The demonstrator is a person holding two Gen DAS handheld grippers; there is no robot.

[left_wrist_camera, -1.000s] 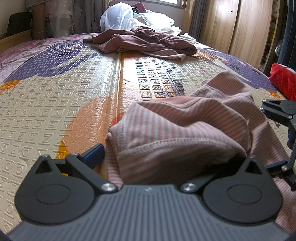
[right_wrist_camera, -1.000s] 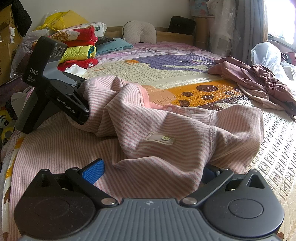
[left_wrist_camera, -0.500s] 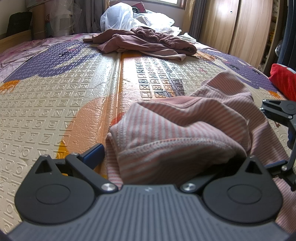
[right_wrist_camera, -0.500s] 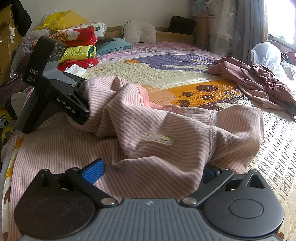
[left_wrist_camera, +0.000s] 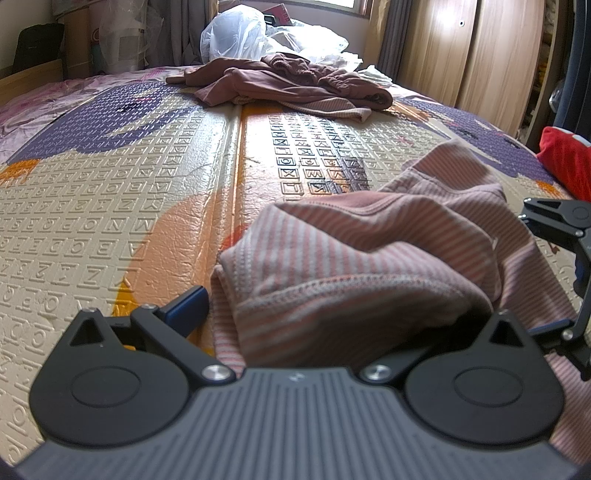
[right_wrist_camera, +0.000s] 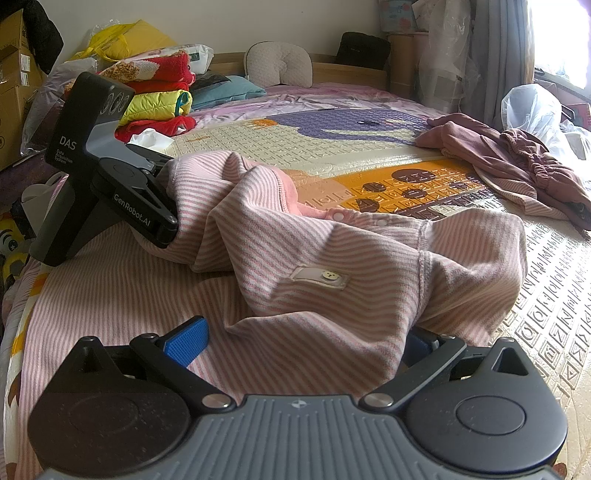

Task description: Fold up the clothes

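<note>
A pink-and-white striped garment point(left_wrist_camera: 388, 251) lies crumpled on the patterned play mat point(left_wrist_camera: 129, 192). My left gripper point(left_wrist_camera: 332, 314) is open wide. A hemmed fold of the garment lies between its fingers, and only the blue left pad point(left_wrist_camera: 188, 306) shows. The right gripper point(left_wrist_camera: 554, 273) pokes in at that view's right edge. In the right wrist view the striped garment point(right_wrist_camera: 332, 258), with snaps and a small label, is bunched between both tools. My right gripper point(right_wrist_camera: 303, 343) is open around a fold, and the left gripper point(right_wrist_camera: 166, 225) has cloth bunched at its jaws.
A heap of mauve clothes point(left_wrist_camera: 295, 85) lies farther along the mat, with white plastic bags point(left_wrist_camera: 236, 33) behind. Folded red and yellow items point(right_wrist_camera: 155, 99) and a pillow point(right_wrist_camera: 277, 64) sit by the headboard. Wooden wardrobe doors point(left_wrist_camera: 480, 55) stand to the right, and a red item point(left_wrist_camera: 565, 158) near them.
</note>
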